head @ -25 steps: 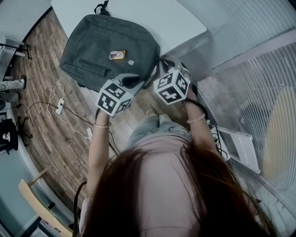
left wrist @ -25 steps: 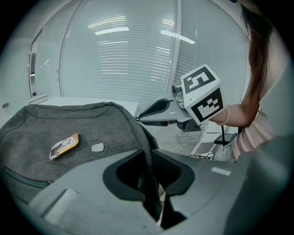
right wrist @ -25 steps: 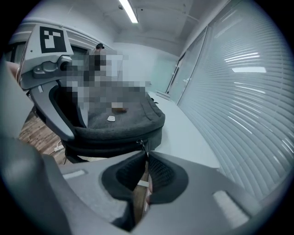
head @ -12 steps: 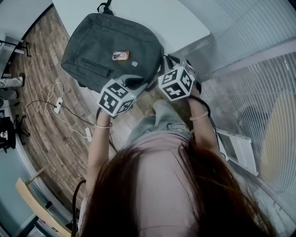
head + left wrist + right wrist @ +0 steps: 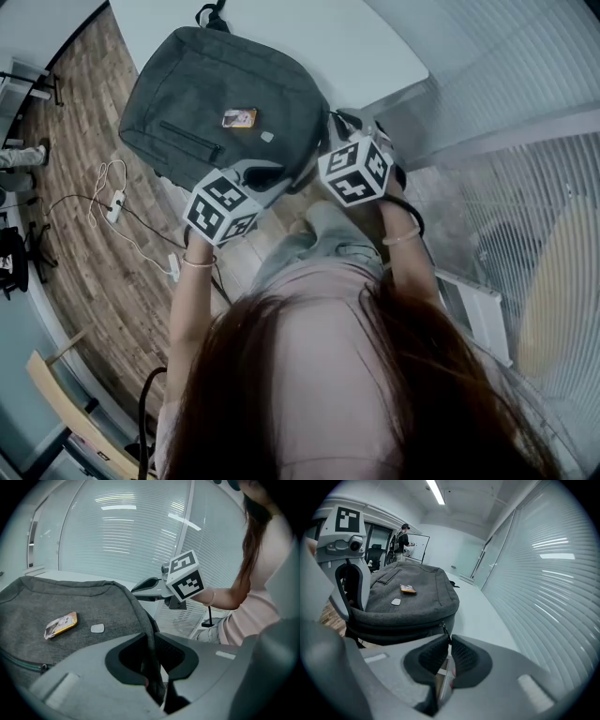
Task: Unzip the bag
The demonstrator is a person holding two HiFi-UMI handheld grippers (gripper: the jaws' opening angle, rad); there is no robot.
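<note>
Grey bag (image 5: 225, 94) lies flat on the white counter (image 5: 356, 47), its near end hanging over the counter's edge. Left tongs (image 5: 151, 644) clamp the bag's side seam just off that edge. Right tongs (image 5: 447, 639), almost together, pinch the zip pull (image 5: 446, 631) at the counter's near edge.

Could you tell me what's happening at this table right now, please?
A person is working on a grey backpack that lies on a white table, with a handheld gripper in each hand. The left gripper has its jaws clamped on the near edge of the bag's fabric, which steadies it. The right gripper pinches the zipper pull at the bag's corner. The zip looks closed along the side that shows, so the unzipping seems hardly begun.
</note>
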